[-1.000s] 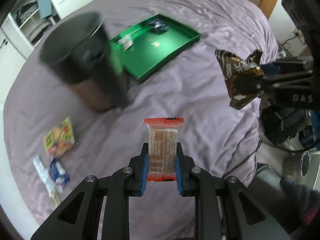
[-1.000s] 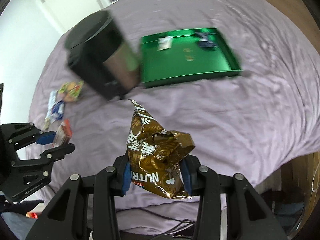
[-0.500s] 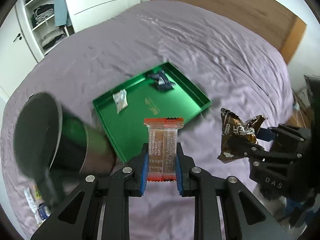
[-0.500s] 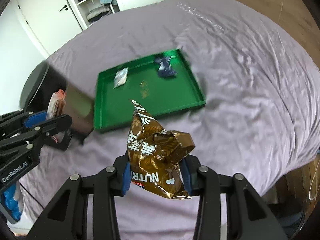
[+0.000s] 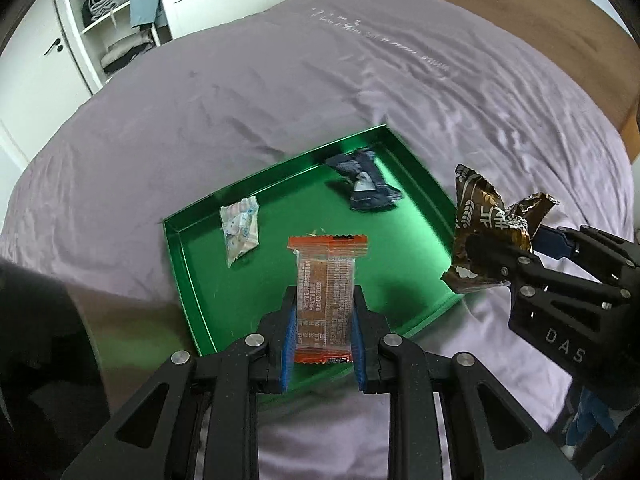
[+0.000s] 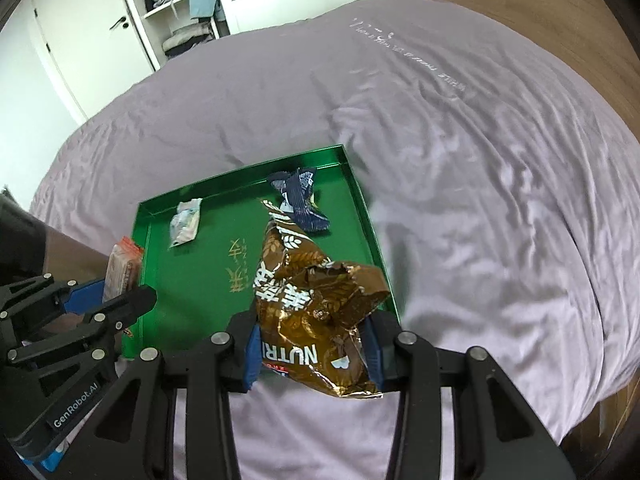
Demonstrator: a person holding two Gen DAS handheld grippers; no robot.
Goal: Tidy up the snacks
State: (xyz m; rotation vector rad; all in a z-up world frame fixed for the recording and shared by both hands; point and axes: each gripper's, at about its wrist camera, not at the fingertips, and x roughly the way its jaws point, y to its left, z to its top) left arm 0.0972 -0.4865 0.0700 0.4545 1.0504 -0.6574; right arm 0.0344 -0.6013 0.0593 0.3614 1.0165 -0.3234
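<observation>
My left gripper is shut on an orange-edged snack bar, held upright over the near edge of the green tray. My right gripper is shut on a crumpled brown-gold snack bag, held over the tray's near right corner. The tray lies on the purple bed and holds a small white packet and a dark blue wrapper. Each gripper shows in the other's view: the right one and the left one.
A dark round bin stands just left of the tray. The purple bedspread spreads wide behind and to the right. A white wardrobe with open shelves stands beyond the bed. A wooden headboard is at the far right.
Both grippers have moved forward over the bed toward the tray, still holding their snacks. The tray now sits directly under them and the bin has slid off to the left.
</observation>
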